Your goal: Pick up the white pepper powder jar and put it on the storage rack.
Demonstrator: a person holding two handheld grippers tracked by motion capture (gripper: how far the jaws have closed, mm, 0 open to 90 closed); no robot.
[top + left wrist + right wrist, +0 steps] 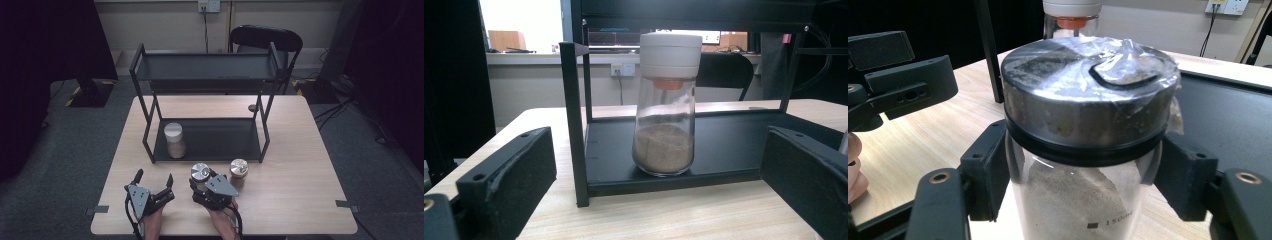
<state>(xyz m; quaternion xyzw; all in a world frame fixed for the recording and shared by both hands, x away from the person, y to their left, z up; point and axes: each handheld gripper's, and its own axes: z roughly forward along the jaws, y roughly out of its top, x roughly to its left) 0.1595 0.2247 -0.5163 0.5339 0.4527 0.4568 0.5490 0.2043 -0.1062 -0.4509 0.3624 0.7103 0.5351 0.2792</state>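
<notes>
Plainly, grip: right gripper point(1083, 195) is clenched on the glass spice jar with the foil-wrapped metal lid point(1088, 145), pads pressing its body just under the lid so it stays upright.
Jar's place: on the pale wooden table point(300, 150), just in front of the black two-tier metal rack point(210, 75), probably bound for a shelf.
Left gripper point(153, 181): released, jaws spread and holding nothing, aimed at the white-capped glass jar of brown powder point(666, 105) on the rack's lower shelf.
Neighbour: a second metal-lidded jar point(239, 168) stands just beside the held one.
Hard to make out: the held jar's base is cut off, so whether it is lifted is unclear; its printed label is partly legible only.
</notes>
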